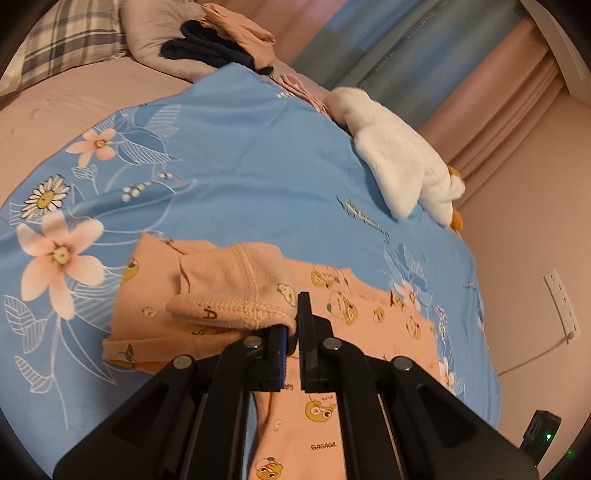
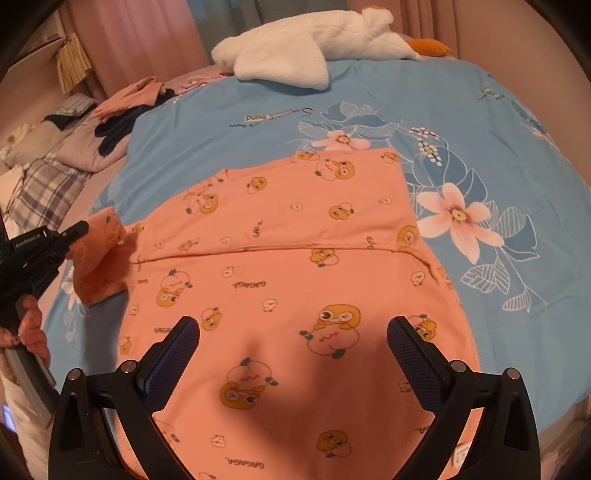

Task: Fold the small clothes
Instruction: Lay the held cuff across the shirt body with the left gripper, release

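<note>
Left gripper [image 1: 293,325] clamped on a lifted, turned-back sleeve [image 1: 236,288] of the peach garment [image 2: 295,280]. Right gripper [image 2: 293,354] spread wide, hovering over the garment's lower half, touching nothing. Cartoon-print fabric (lettered "GAGAGA") lying flat beneath and ahead of both. Underneath, a blue floral sheet [image 2: 498,129]; farther ahead, a white plush duck [image 2: 314,40], pink curtains [image 2: 147,29] behind.

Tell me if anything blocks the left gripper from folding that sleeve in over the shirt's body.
Nothing visible does. The left gripper is shut on the sleeve, lifted beside the orange shirt, whose body lies flat and bare. The right gripper hovers open over the near part of the shirt; the plush goose lies well beyond.
</note>
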### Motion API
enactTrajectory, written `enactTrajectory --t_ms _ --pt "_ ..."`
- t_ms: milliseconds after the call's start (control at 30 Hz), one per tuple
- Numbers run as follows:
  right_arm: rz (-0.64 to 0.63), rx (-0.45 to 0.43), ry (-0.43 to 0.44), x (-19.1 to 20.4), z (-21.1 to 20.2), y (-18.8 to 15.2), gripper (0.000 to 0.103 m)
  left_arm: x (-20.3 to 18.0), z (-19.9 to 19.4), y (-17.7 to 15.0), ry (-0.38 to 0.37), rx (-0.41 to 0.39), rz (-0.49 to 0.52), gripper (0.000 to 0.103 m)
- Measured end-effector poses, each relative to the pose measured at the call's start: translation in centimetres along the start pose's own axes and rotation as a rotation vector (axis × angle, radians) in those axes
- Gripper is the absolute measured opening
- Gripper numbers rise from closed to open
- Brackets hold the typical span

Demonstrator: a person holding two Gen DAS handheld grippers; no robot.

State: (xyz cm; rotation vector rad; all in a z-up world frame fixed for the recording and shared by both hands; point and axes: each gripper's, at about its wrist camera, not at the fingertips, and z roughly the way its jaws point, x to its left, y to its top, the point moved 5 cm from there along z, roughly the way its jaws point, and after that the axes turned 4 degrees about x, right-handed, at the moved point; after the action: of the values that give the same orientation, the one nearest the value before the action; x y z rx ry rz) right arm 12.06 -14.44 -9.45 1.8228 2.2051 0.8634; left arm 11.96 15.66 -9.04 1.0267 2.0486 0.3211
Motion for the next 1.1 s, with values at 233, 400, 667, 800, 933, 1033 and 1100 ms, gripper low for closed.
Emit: enactTrajectory --t_ms 233,400,667,800,933,1033,1100 --pt "0.031 0.008 0.008 -0.7 0.3 0.0 0.101 -1.0 2.4 -1.8 -0.006 0.073 0.041 0.003" --pt "0.044 0.011 0.002 -1.3 0.5 0.0 0.101 -0.8 4.7 -3.2 0.012 0.138 0.053 0.003" --pt "0.078 0.037 -0.007 -2.3 1.2 -0.5 0.101 -0.2 7.2 -4.7 0.039 0.226 0.042 0.003" --pt "0.090 0.039 -0.005 -2.5 1.4 -0.6 0.101 0.2 8.2 -5.5 0.061 0.249 0.050 0.003" --pt "0.097 0.053 -0.009 -2.8 1.8 -0.9 0.101 0.3 8.4 -5.6 0.066 0.249 0.056 0.003" --pt "0.110 0.066 -0.010 -3.0 2.1 -1.1 0.101 0.7 8.6 -5.6 0.060 0.249 0.029 0.005" --pt "0.120 0.070 -0.007 -3.1 2.2 -1.2 0.101 0.6 8.5 -5.6 0.062 0.247 0.034 0.005"
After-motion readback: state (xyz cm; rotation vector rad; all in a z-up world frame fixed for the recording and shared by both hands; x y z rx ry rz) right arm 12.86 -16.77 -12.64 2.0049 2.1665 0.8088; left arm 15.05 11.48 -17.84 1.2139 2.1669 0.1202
